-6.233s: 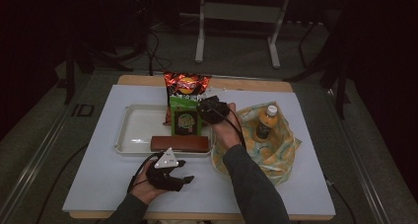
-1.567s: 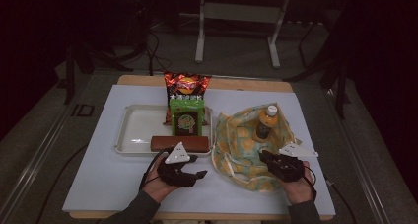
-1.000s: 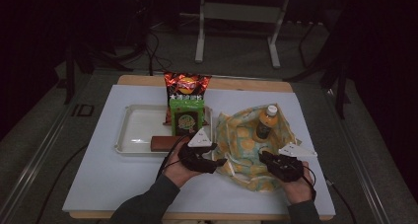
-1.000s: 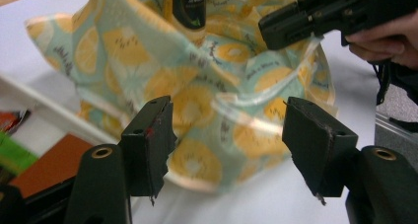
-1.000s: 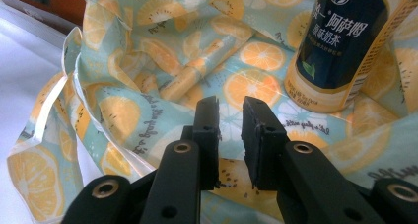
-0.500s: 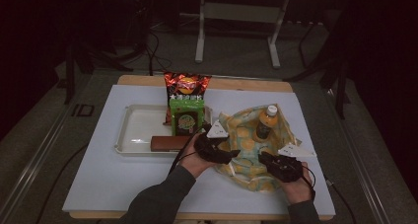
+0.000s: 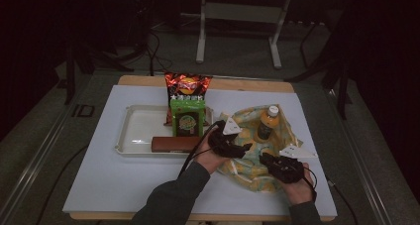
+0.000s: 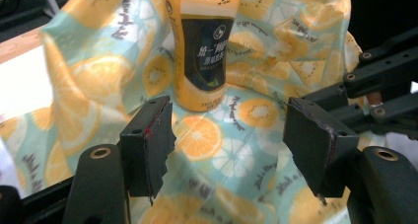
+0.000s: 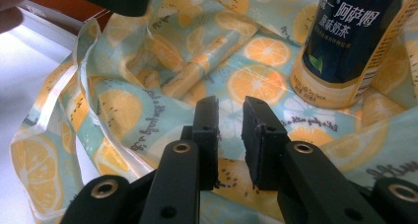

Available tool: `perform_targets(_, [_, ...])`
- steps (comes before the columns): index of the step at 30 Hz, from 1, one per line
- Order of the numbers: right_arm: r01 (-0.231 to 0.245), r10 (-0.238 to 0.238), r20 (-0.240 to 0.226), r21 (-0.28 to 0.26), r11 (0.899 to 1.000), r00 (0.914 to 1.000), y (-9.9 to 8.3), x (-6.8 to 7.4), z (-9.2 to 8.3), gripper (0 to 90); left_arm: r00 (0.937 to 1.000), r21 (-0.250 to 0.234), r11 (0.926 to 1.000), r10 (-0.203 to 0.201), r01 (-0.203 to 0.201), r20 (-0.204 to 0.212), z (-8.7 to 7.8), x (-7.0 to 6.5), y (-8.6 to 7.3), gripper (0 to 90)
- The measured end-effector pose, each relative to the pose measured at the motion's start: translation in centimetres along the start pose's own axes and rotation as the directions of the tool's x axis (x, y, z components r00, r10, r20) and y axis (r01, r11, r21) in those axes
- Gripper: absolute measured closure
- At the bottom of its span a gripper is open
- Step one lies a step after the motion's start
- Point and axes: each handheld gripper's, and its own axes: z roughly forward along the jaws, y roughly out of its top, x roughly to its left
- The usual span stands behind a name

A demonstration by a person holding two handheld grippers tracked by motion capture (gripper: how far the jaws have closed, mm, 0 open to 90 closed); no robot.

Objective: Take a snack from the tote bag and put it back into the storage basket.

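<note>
An orange drink bottle (image 7: 266,123) with a dark label stands upright on a crumpled cloth bag (image 7: 253,179) printed with orange and kiwi slices. My left gripper (image 7: 245,148) hovers over the bag's left part, open wide, its jaws pointing at the bottle (image 8: 202,46) with only the cloth (image 8: 98,76) beneath them (image 8: 236,145). My right gripper (image 7: 265,159) rests low at the bag's near right side. Its jaws (image 9: 230,115) stand close together with a narrow gap, over the cloth (image 9: 123,110), and the bottle (image 9: 345,41) is ahead to their right.
A white tray (image 7: 131,131) lies left of the bag on the white tabletop (image 7: 124,185). A green packet (image 7: 188,117) stands at the tray's right end, a red snack bag (image 7: 187,84) behind it and a brown bar (image 7: 173,144) along its front rim.
My left hand has moved right, from in front of the tray to over the bag beside the bottle. The right hand has kept still.
</note>
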Motion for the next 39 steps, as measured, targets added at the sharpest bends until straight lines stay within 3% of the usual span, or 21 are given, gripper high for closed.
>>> perform_targets(15, [0.006, -0.006, -0.008, 0.002, 1.0, 1.0, -0.2, 0.1, 0.1, 75.6, 0.9981, 0.019, 0.9998, 0.0, 0.001, -0.061, 3.8, -0.4, 1.3, 35.3])
perform_targets(35, [-0.006, 0.006, -0.019, -0.003, 1.0, 0.9998, -0.4, 0.2, 0.1, 74.8, 0.9915, -0.022, 0.9994, -0.029, 0.026, -0.127, 7.0, -0.8, 2.6, 29.8])
perform_targets(39, [-0.008, 0.008, -0.024, -0.006, 1.0, 0.9997, -0.4, 0.2, 0.1, 74.6, 0.9887, -0.053, 0.9976, -0.051, 0.044, -0.141, 7.6, -0.7, 3.1, 27.4])
